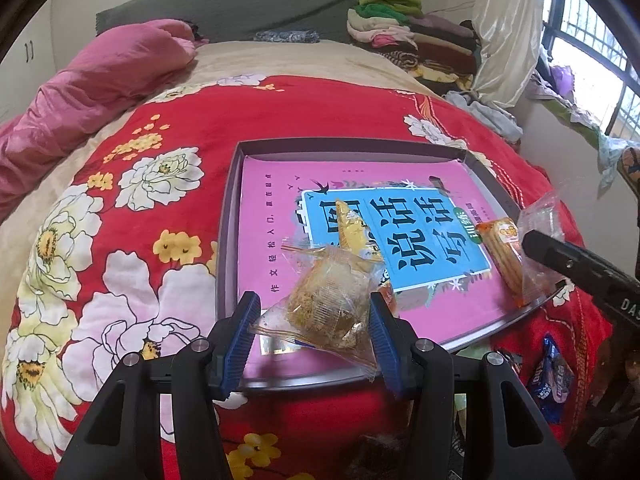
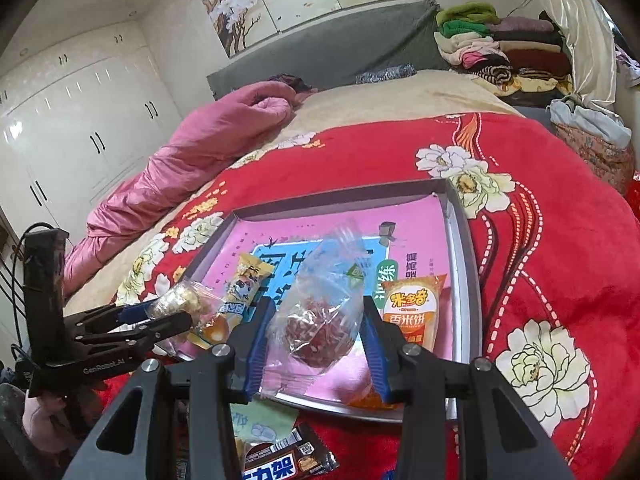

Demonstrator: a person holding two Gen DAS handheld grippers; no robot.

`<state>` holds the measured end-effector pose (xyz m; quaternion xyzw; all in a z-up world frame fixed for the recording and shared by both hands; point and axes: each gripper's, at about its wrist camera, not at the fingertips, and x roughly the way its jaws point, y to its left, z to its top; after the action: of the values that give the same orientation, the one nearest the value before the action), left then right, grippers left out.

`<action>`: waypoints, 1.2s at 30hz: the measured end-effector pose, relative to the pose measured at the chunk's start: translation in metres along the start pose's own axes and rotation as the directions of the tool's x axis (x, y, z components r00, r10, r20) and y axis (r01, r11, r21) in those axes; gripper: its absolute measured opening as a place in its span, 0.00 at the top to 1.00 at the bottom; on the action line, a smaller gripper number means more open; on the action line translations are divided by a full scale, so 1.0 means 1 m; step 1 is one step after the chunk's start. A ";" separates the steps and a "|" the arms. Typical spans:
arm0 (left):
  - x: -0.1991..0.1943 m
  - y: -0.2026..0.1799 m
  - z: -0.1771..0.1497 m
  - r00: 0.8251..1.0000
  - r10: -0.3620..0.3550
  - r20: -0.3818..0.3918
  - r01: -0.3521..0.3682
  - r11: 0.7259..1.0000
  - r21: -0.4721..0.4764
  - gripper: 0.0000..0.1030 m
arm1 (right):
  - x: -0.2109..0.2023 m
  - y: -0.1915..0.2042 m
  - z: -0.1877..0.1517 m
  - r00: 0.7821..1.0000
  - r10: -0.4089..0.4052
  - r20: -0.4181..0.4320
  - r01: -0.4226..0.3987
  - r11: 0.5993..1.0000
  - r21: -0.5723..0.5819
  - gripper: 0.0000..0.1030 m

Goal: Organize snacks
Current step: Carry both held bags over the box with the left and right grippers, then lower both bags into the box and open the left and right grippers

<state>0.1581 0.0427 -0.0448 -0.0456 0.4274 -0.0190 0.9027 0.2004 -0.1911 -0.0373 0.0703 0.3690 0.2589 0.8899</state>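
A grey metal tray (image 1: 228, 248) lies on the red flowered blanket with a pink and blue book (image 1: 276, 216) flat inside it. On the book rest a yellow snack packet (image 1: 352, 228) and an orange rice-cracker packet (image 1: 506, 256). My left gripper (image 1: 314, 304) is shut on a clear packet with a golden-brown cake (image 1: 324, 304), just above the tray's near edge. My right gripper (image 2: 318, 308) is shut on a clear packet with a reddish-brown snack (image 2: 320, 328), over the tray's (image 2: 460, 240) near part. The left gripper (image 2: 168, 312) shows at the left of the right wrist view.
A blue packet (image 1: 554, 380) lies on the blanket right of the tray. A brown chocolate bar wrapper (image 2: 280, 464) and a pale green packet (image 2: 260, 420) lie in front of the tray. A pink quilt (image 1: 80, 92) is bunched at the far left, and folded clothes (image 1: 404, 32) are stacked behind.
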 end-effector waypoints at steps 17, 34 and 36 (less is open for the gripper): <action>0.002 0.014 -0.001 1.000 0.027 0.000 -0.027 0.999 -0.038 0.45 | 0.024 0.005 -0.011 0.994 -0.058 -0.094 0.052 0.996 -0.071 0.58; 0.005 0.005 -0.004 1.000 0.002 -0.018 -0.002 1.000 -0.016 0.45 | 0.025 0.012 -0.015 0.982 -0.164 -0.094 0.148 0.976 -0.159 0.58; 0.005 0.005 -0.004 1.000 -0.003 -0.022 0.002 1.000 -0.013 0.45 | 0.027 0.012 -0.016 0.980 -0.174 -0.098 0.156 0.974 -0.161 0.58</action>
<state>0.1581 0.0466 -0.0521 -0.0517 0.4373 -0.0178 0.8977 0.2002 -0.1681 -0.0618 -0.0435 0.4018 0.2150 0.8891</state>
